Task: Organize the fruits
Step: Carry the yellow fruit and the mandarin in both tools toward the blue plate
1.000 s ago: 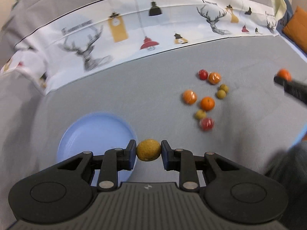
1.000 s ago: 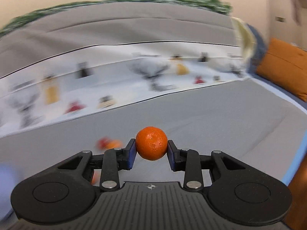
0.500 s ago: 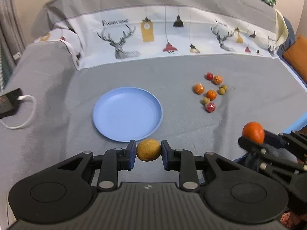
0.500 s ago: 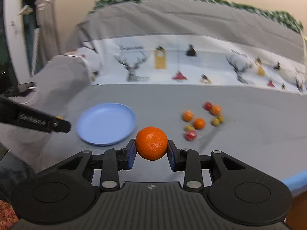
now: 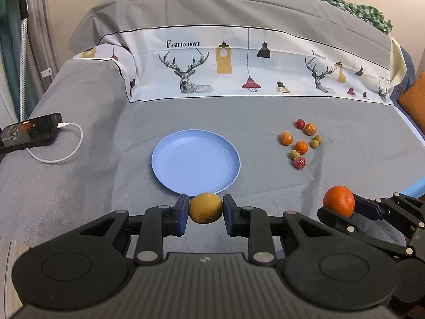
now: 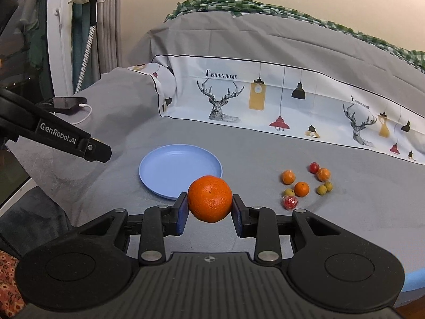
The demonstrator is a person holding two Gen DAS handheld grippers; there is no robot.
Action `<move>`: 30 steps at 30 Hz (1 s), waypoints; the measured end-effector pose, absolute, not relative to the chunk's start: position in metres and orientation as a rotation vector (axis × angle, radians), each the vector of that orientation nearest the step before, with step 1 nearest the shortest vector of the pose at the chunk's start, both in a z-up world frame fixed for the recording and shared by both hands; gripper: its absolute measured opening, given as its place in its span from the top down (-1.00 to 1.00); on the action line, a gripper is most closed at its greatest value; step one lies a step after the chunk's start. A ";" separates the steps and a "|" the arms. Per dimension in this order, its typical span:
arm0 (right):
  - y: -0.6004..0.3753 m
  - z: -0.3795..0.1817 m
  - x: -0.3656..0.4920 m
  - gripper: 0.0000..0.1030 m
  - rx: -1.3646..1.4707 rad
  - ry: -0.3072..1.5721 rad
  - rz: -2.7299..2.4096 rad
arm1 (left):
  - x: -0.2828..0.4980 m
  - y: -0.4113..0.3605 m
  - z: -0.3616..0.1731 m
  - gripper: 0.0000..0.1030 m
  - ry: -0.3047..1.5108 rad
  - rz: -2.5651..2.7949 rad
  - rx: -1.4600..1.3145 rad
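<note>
Gripping a yellow fruit [image 5: 205, 208] in left gripper [image 5: 205, 210] and orange [image 6: 209, 198] in right gripper [image 6: 209, 207]; round fruit may roll off shallow plate [image 5: 170, 178] if dropped.

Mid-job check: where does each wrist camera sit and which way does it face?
Left wrist: behind the left gripper, which is shut on a yellow-brown fruit, aimed down at the blue plate; right gripper shows at right.
Right wrist: behind the right gripper, which is shut on an orange; left gripper's finger shows at left.
Shared: plate, loose fruit cluster.
</note>
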State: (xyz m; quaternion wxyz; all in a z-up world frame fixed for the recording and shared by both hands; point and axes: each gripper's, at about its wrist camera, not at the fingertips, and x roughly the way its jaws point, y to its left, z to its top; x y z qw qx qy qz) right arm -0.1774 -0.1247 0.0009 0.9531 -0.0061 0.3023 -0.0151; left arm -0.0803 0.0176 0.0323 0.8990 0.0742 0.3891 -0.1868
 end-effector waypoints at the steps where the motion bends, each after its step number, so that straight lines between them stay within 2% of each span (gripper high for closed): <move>1: -0.125 0.000 -0.177 0.31 -0.011 0.614 -0.033 | -0.080 0.017 0.032 0.41 0.804 -0.387 0.155; 16: -0.127 -0.007 -0.160 0.31 0.006 0.659 -0.034 | -0.057 0.028 0.025 0.41 0.839 -0.348 0.139; 30: -0.117 -0.033 -0.069 0.31 0.011 0.725 0.010 | 0.024 0.029 0.005 0.41 0.871 -0.361 0.127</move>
